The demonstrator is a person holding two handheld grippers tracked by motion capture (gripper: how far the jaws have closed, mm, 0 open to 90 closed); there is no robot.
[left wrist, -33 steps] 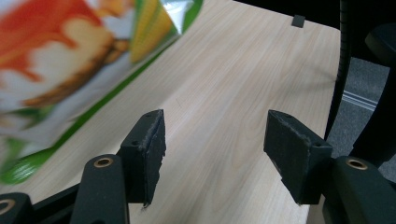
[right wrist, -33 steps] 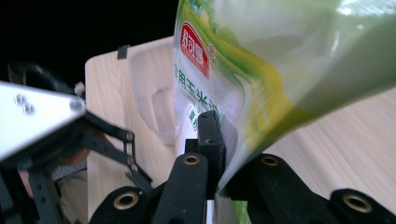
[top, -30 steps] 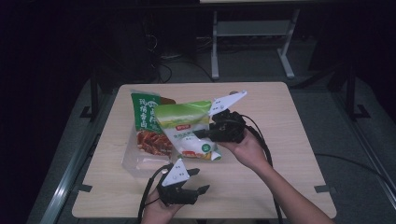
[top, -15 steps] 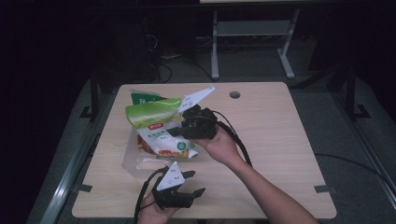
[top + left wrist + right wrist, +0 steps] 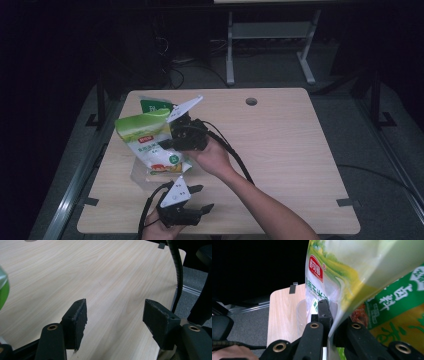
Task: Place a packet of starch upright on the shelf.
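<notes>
In the high view, a green-and-white bag (image 5: 147, 142) is held off the table (image 5: 290, 150) by the right gripper (image 5: 167, 140), whose jaws are pinched on the bag's right edge. The bag hangs over the left half of the table, nearer the left edge than the middle. Behind it, toward the far left corner, part of a second green bag (image 5: 152, 106) is seen. A clear container (image 5: 142, 172) lies under the held bag. The left gripper (image 5: 202, 197) is kept low at the near edge, left of its middle, with its jaws spread and nothing between them.

In the left gripper view, the two black jaws stand well apart over bare table (image 5: 105, 275); a green sliver (image 5: 3, 288) is seen at the left border.

In the right gripper view, the jaws are closed tight on the bag (image 5: 342, 277), whose film is pressed between the pads. The second bag (image 5: 397, 305) is seen at the right, the container (image 5: 300, 315) below, by a table corner.
</notes>
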